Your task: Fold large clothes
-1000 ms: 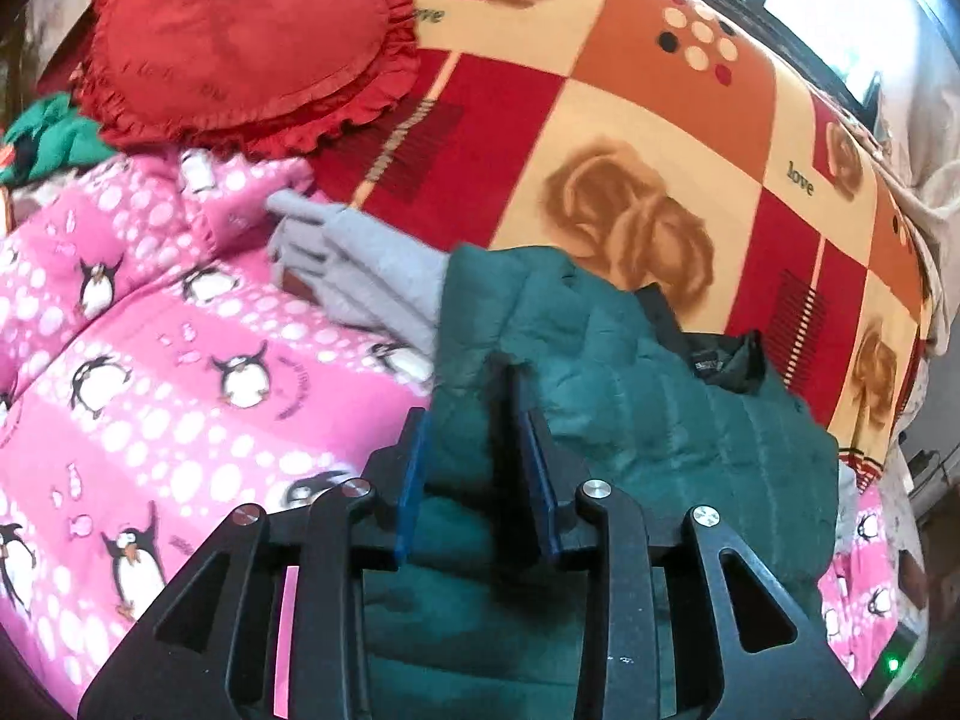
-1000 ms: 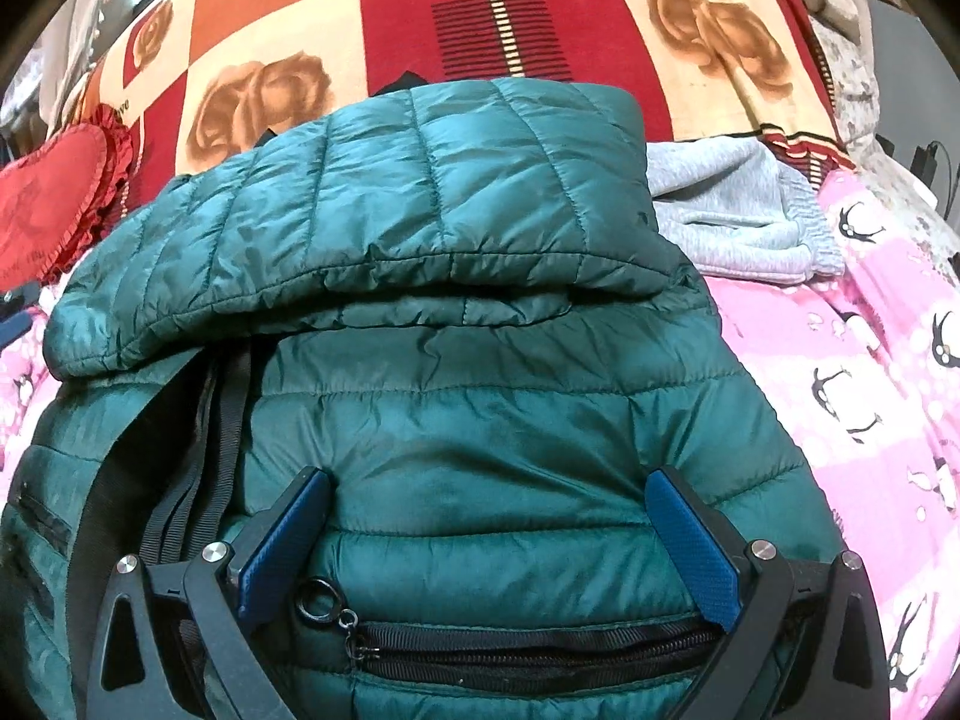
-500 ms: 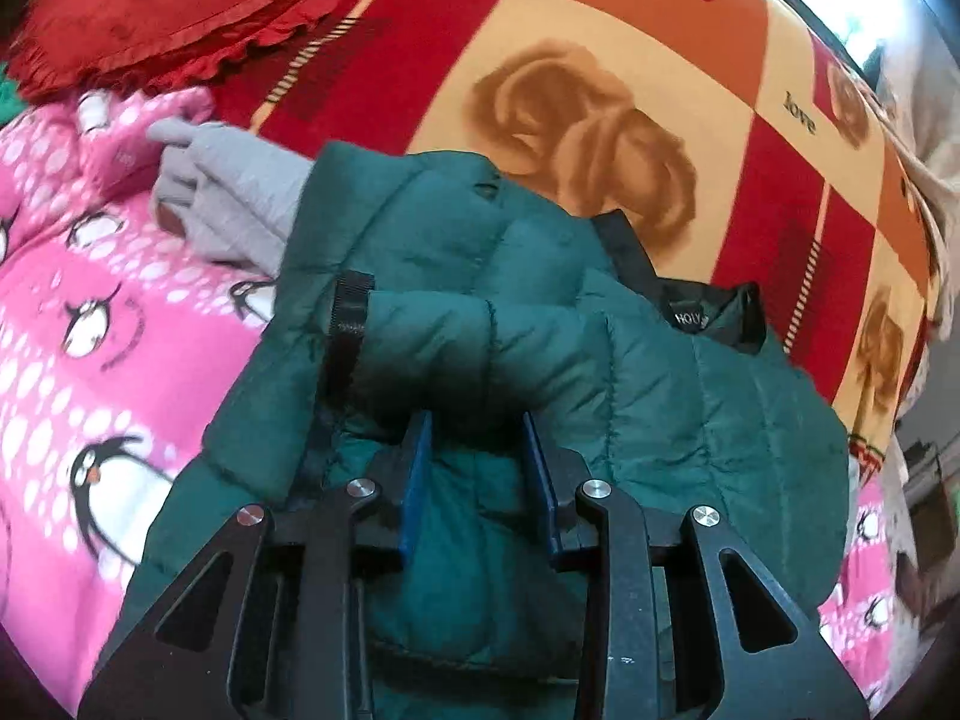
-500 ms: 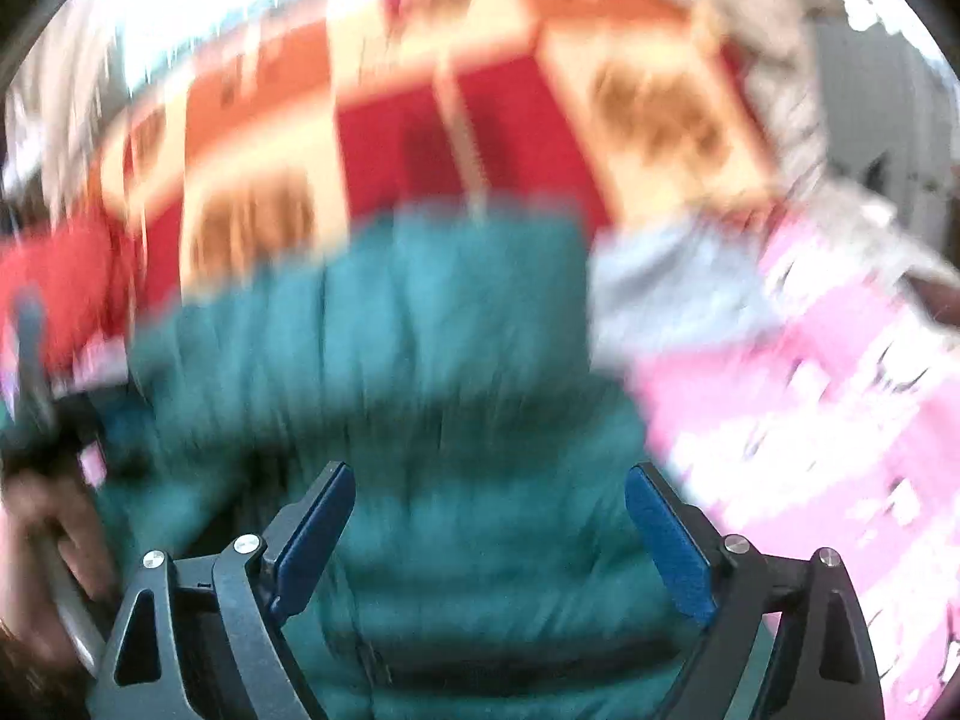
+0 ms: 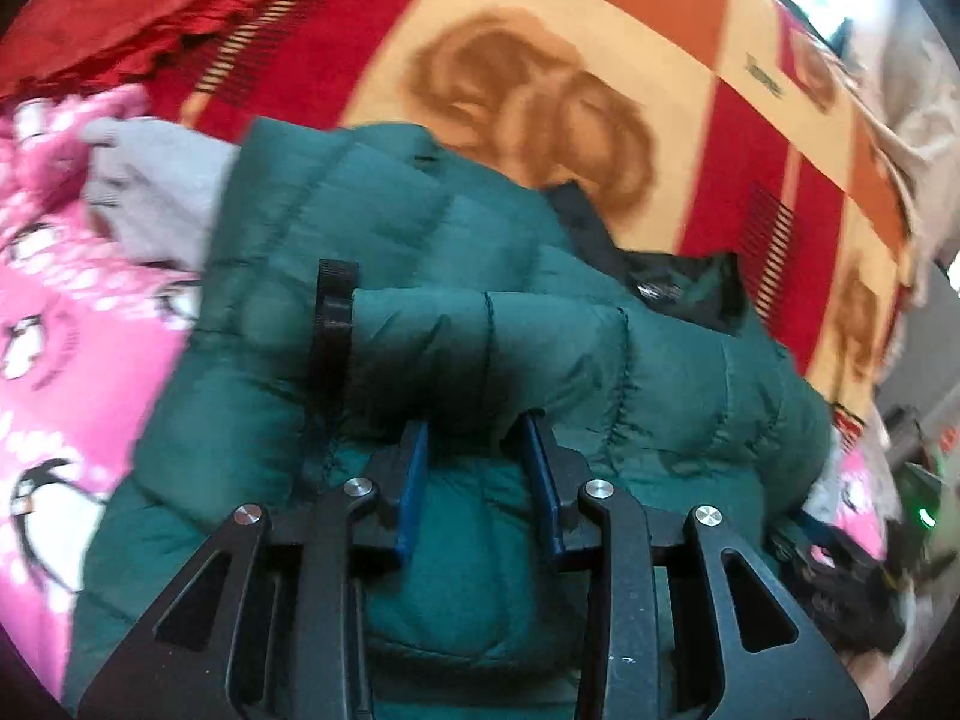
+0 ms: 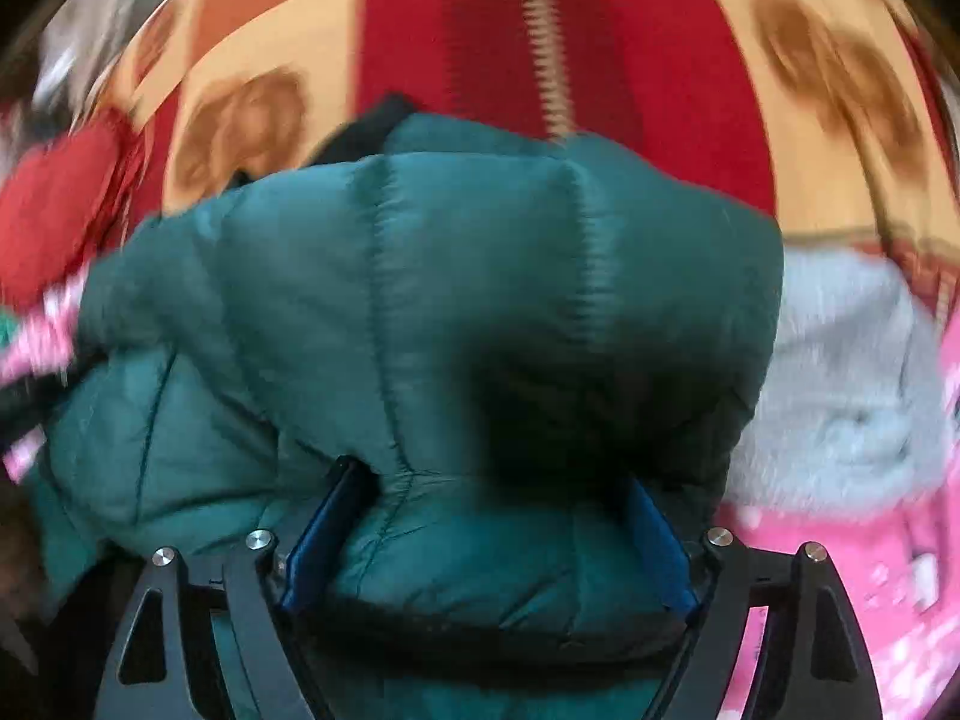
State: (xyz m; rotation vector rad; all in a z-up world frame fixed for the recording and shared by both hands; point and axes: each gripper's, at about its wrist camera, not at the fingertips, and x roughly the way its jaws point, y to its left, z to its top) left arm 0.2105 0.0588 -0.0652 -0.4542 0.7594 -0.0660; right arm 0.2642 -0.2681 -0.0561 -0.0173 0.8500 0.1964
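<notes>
A dark green quilted puffer jacket (image 5: 420, 252) lies bunched on the bed, with its black lining and collar label (image 5: 660, 288) showing at the far side. My left gripper (image 5: 474, 450) is shut on a thick fold of the jacket near its black cuff strap (image 5: 333, 318). In the right wrist view the same jacket (image 6: 480, 252) fills the middle. My right gripper (image 6: 492, 498) is open, its blue pads wide apart with a bulge of jacket between them. This view is blurred by motion.
A folded grey garment (image 5: 162, 180) (image 6: 840, 372) lies beside the jacket on a pink penguin blanket (image 5: 60, 372). Behind is a red, orange and cream rose-patterned blanket (image 5: 540, 90). A red frilled cushion (image 6: 54, 210) sits at the far left.
My left gripper has carried its fold of jacket up and over the body. My right gripper has pushed forward into the jacket, and its jaws stand a little less wide.
</notes>
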